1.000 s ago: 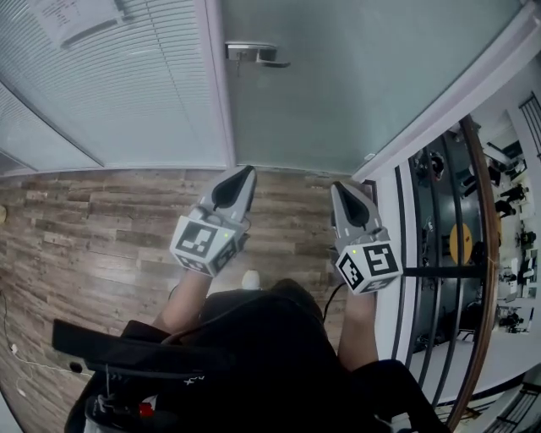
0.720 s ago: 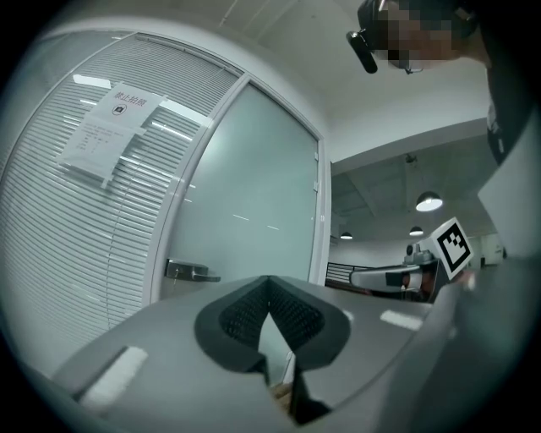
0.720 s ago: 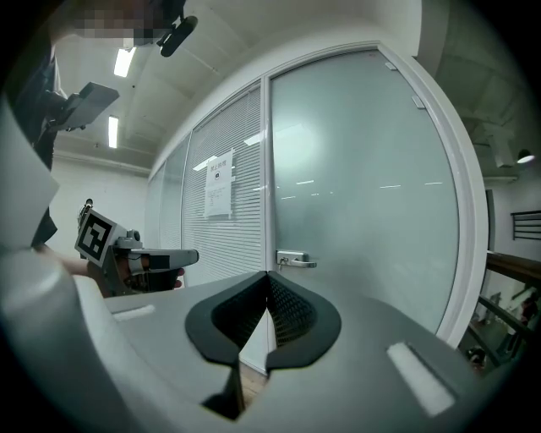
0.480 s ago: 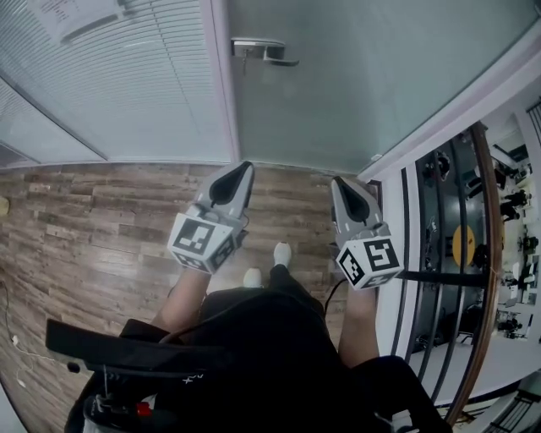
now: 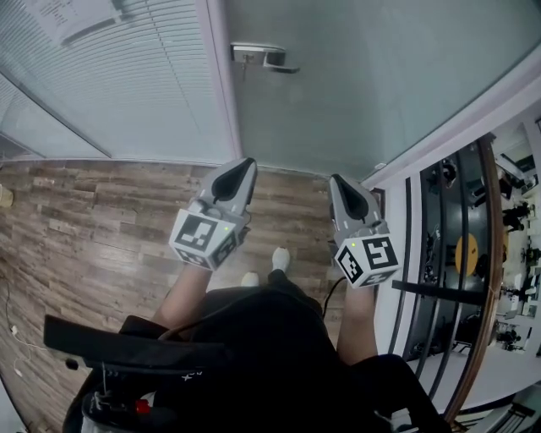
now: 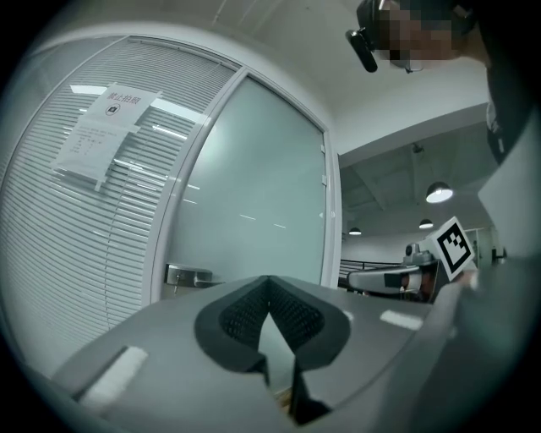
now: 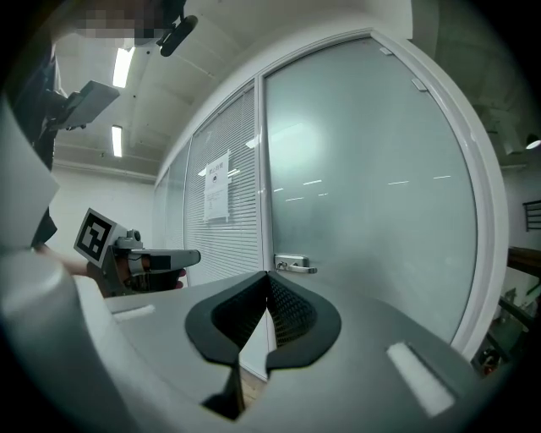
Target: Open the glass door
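Observation:
The frosted glass door (image 5: 355, 76) stands shut ahead of me in its white frame (image 5: 221, 84). Its metal lever handle (image 5: 269, 57) sits at the door's left edge, also seen as the handle (image 6: 188, 275) in the left gripper view and the handle (image 7: 292, 264) in the right gripper view. My left gripper (image 5: 245, 165) and right gripper (image 5: 336, 182) are held side by side, pointing level at the door and well short of it. Both are shut with nothing between the pads. The left gripper (image 6: 269, 282) points just right of the handle. The right gripper (image 7: 269, 277) points just below it.
A glass partition with white blinds (image 5: 127, 93) runs left of the door and carries a paper notice (image 5: 76, 17). Wood-pattern floor (image 5: 84, 220) lies underfoot. To the right a white wall edge and a dark railing (image 5: 461, 254) border an open drop.
The person has stepped toward the door, one foot showing forward. Both grippers have been carried a little closer to it and both have stayed shut.

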A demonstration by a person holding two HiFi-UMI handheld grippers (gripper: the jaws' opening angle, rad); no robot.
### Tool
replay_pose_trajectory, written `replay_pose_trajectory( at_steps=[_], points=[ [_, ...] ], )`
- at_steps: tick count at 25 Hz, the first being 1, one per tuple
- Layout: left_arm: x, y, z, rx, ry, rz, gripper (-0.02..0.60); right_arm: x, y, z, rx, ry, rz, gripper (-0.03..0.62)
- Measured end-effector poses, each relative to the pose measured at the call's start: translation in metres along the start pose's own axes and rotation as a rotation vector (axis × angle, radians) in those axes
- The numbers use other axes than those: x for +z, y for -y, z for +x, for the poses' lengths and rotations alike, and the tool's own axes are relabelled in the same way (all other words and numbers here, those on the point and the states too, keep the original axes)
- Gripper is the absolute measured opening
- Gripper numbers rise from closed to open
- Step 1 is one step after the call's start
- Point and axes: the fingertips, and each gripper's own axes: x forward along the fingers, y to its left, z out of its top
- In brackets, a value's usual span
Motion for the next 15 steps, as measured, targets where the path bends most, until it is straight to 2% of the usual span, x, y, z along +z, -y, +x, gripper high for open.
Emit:
replay_pose_trajectory(
  at_steps=[15],
  points=[
    [0.003,-0.012,0.069,0.040,-0.008,-0.001,-0.002,0.010,0.064,0.050,0.072,0.010,0.009,0.003]
  ],
)
